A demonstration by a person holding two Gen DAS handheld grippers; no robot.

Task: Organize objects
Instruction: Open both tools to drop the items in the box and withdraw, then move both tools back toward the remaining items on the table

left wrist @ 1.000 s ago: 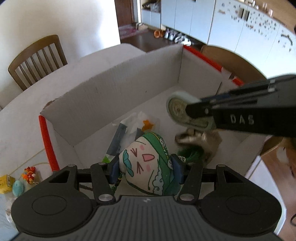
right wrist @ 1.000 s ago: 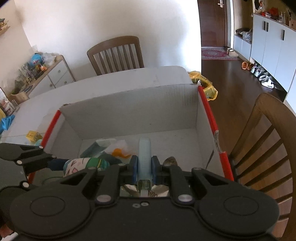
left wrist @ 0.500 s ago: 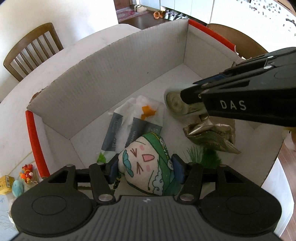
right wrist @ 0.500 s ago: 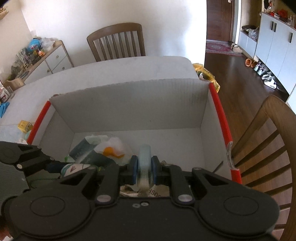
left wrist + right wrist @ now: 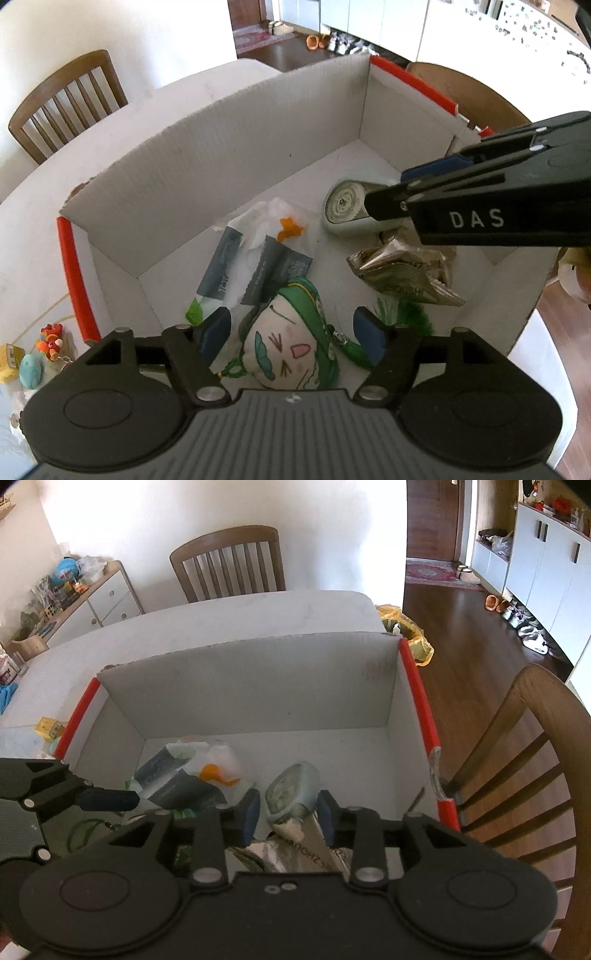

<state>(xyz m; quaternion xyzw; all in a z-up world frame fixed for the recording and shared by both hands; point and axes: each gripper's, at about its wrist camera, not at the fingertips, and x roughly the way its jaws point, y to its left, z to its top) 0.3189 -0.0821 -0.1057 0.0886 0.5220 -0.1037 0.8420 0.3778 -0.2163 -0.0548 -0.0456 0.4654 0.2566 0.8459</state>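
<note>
A white cardboard box [image 5: 229, 147] with red edge strips stands on the table. My left gripper [image 5: 291, 336] is open over a green-and-white cat-face pouch [image 5: 291, 350] lying on the box floor. My right gripper [image 5: 289, 814] is open above a pale green tape roll [image 5: 293, 790], which lies free in the box and shows in the left wrist view [image 5: 347, 212]. A crumpled gold wrapper [image 5: 402, 269] lies under the right gripper. Grey sachets [image 5: 255, 269] and white plastic with an orange bit lie mid-box.
Small toys [image 5: 33, 358] lie on the table left of the box. Wooden chairs stand at the far side [image 5: 229, 565] and right [image 5: 535, 746] of the table. A yellow bag [image 5: 410, 631] sits on the floor beyond the box corner.
Both grippers have opened. The left one let go of the cat-face pouch and the right one let go of the tape roll; both things now lie in the box.
</note>
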